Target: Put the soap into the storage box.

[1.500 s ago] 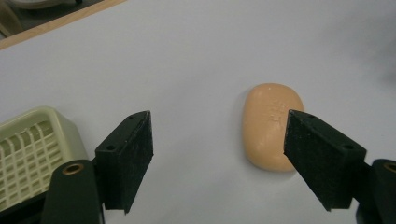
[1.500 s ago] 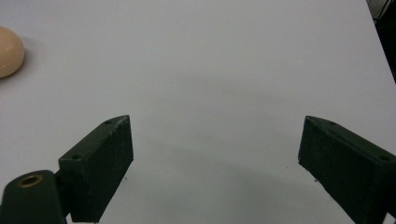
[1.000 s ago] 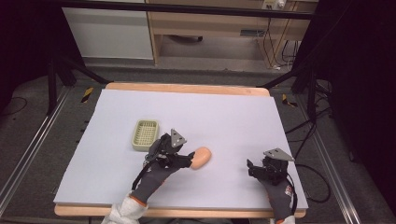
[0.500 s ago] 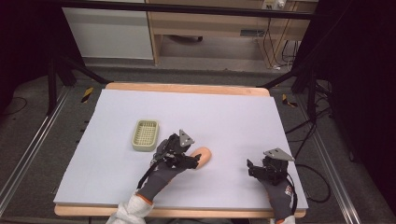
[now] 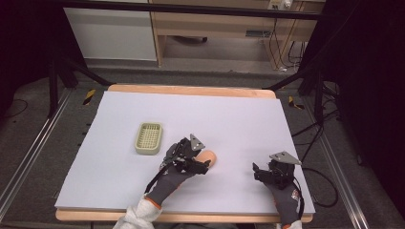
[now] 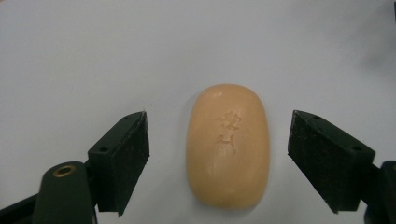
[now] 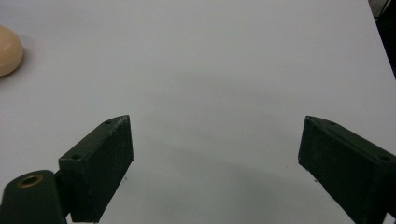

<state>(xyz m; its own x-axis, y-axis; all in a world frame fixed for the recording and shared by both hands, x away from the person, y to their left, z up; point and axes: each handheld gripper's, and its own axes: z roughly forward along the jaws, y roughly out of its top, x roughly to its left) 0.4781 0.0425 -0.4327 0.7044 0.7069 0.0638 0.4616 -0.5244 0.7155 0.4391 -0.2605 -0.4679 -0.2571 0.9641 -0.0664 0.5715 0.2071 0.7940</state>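
Note:
A peach oval soap bar (image 5: 210, 157) (image 6: 228, 144) lies on the white table top (image 5: 200, 114). My left gripper (image 5: 203, 161) (image 6: 219, 122) is open, its jaws standing on either side of the soap without touching it. A pale green slotted soap dish (image 5: 148, 138) sits empty to the left of that hand. My right gripper (image 5: 257, 172) (image 7: 215, 123) rests open near the front right of the table with nothing between its jaws; the soap's end (image 7: 9, 50) shows far off at that view's left edge.
The table's wooden rim (image 5: 191, 89) runs along the far side. Beyond it stand a wooden shelf unit (image 5: 215, 28) and black stand legs (image 5: 305, 71). Cables (image 5: 315, 181) trail off the right side.
My left gripper has slid rightward to the soap, so the bar now lies between its open jaws. The right gripper and the dish have stayed put.

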